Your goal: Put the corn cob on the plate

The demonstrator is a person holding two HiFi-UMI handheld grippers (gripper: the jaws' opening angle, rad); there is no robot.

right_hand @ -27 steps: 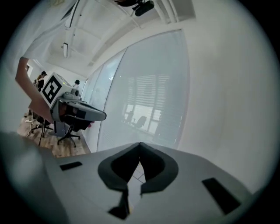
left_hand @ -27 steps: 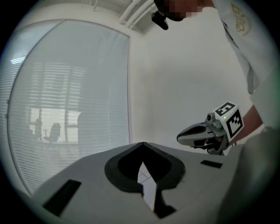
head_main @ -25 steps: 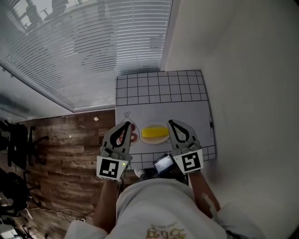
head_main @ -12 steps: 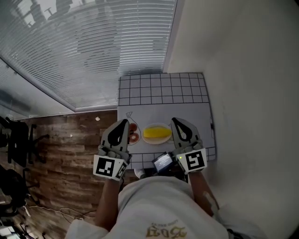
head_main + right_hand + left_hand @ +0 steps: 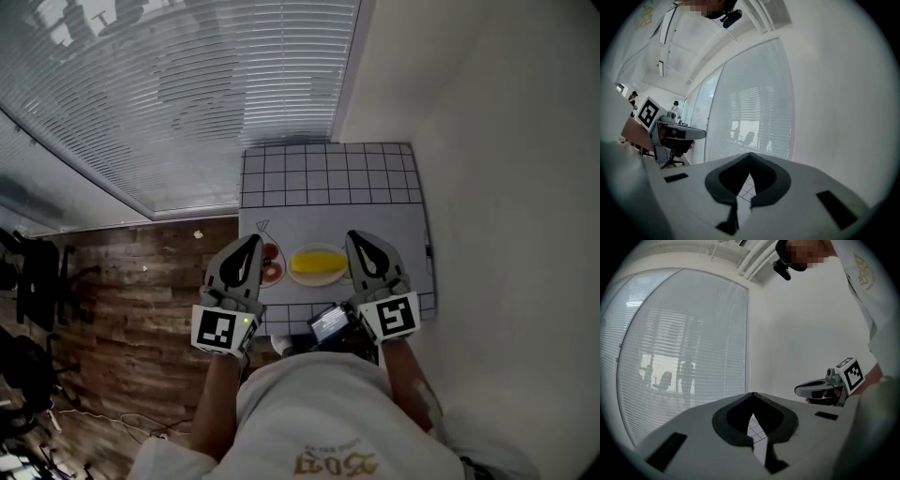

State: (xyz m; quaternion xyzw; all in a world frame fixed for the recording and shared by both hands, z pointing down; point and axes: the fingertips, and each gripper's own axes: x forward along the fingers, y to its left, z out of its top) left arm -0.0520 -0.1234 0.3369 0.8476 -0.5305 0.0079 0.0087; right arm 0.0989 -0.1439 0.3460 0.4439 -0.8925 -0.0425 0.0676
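Here, the yellow corn cob (image 5: 317, 263) lies on the small white round plate (image 5: 317, 281) on the white grid-lined counter (image 5: 328, 211), flanked by the grey left gripper (image 5: 251, 246) and grey right gripper (image 5: 357, 240), each with jaws pressed together on nothing

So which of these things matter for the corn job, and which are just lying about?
Part of the job: corn cob, already on the plate; left hand-held gripper and right hand-held gripper, both shut, empty.
Lying about: red ring beside the plate; small screen; checked mat.
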